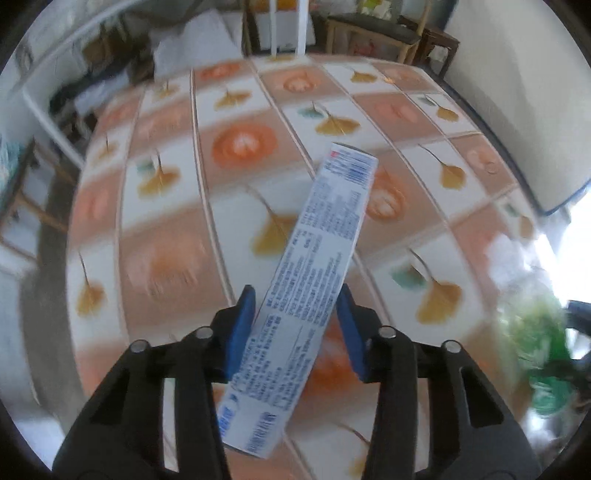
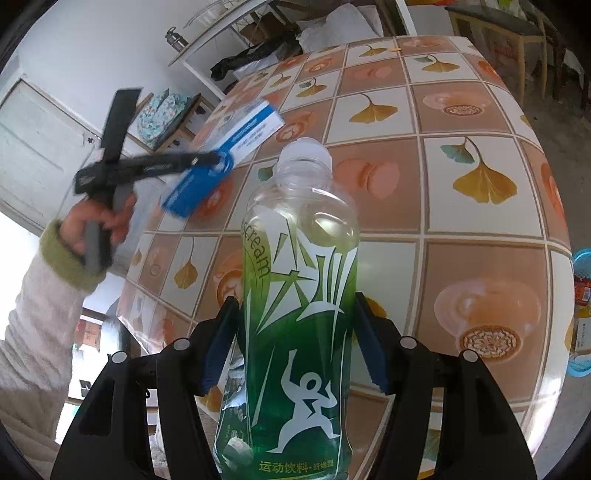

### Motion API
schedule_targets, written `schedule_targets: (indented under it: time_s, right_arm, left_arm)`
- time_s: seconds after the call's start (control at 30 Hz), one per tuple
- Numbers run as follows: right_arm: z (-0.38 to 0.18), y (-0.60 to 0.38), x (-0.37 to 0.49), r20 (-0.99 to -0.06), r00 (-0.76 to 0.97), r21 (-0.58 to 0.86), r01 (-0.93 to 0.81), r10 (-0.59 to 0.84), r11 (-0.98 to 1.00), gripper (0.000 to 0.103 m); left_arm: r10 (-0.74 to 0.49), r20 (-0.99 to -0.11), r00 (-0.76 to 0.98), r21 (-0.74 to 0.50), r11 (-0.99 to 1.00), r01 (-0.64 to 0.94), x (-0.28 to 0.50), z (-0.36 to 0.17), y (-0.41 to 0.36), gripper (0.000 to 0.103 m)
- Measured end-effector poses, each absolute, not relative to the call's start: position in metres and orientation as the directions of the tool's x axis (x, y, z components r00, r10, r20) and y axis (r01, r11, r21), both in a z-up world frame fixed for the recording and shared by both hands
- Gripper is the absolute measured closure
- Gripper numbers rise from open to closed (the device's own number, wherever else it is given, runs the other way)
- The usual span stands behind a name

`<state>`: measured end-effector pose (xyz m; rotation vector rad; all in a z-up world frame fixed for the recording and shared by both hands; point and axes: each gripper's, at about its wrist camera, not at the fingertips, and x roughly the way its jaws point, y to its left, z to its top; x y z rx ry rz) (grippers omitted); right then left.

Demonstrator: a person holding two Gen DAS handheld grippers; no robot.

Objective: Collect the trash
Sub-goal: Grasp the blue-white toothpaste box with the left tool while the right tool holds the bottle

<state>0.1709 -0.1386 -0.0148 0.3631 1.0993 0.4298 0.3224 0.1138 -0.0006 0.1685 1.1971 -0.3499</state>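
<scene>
A long white and blue printed carton runs lengthwise between the blue pads of my left gripper, which press on its two sides. It is tilted over the tiled-pattern tablecloth. The right wrist view shows the same carton in the left gripper, held by a person's hand at the table's left edge. My right gripper is shut on an upright green-labelled plastic bottle, white cap on top, above the table. That bottle appears blurred at the right of the left wrist view.
Wooden chairs stand beyond the table's far edge. Left of the table are a chair with a patterned cushion and a white shelf with a metal flask. A blue basket sits off the right edge.
</scene>
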Motion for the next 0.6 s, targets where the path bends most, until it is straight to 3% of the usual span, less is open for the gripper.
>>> schedule_targets:
  time_s: [0.27,0.4,0.6]
  right_arm:
    - [-0.015,-0.154,0.139,-0.780,0.393,0.481,-0.121,0.486,0.869,0.043]
    - [-0.015,-0.155,0.128,-0.789,0.391,0.473,-0.108,0.475,0.874,0.043]
    - [-0.016,-0.155,0.134,-0.793,0.393,0.477,-0.074,0.466,0.876,0.042]
  left_arm:
    - [-0.360,-0.902,0.237,-0.308,0.923,0.230,0.207,-0.004,0.121,0.065]
    - [-0.354,-0.882,0.312,-0.306,0.932,0.193,0.166,-0.004,0.120,0.064]
    - [-0.323,-0.868,0.377,-0.288,0.946,0.147,0.155,-0.006,0.117,0.053]
